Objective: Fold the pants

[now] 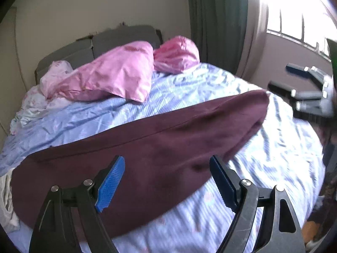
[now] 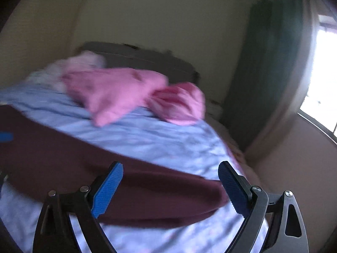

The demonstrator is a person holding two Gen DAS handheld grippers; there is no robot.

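Observation:
Maroon pants [image 1: 147, 143] lie flat across the blue sheet of the bed [image 1: 210, 221], running from near left to far right. My left gripper [image 1: 167, 181] is open and empty, above the wide end of the pants. My right gripper [image 2: 170, 189] is open and empty, above the narrow end of the pants [image 2: 130, 189]; it also shows at the right edge of the left wrist view [image 1: 294, 80]. One blue finger of the left gripper shows at the left edge of the right wrist view [image 2: 6, 137]. The right wrist view is blurred.
Two pink pillows [image 1: 118, 78] [image 1: 177, 52] and a pale crumpled cloth [image 1: 38, 103] lie at the head of the bed by the grey headboard [image 1: 126, 35]. A green curtain [image 1: 219, 21] and a bright window [image 1: 294, 10] are at the right. The bed's right edge drops off [image 2: 242, 156].

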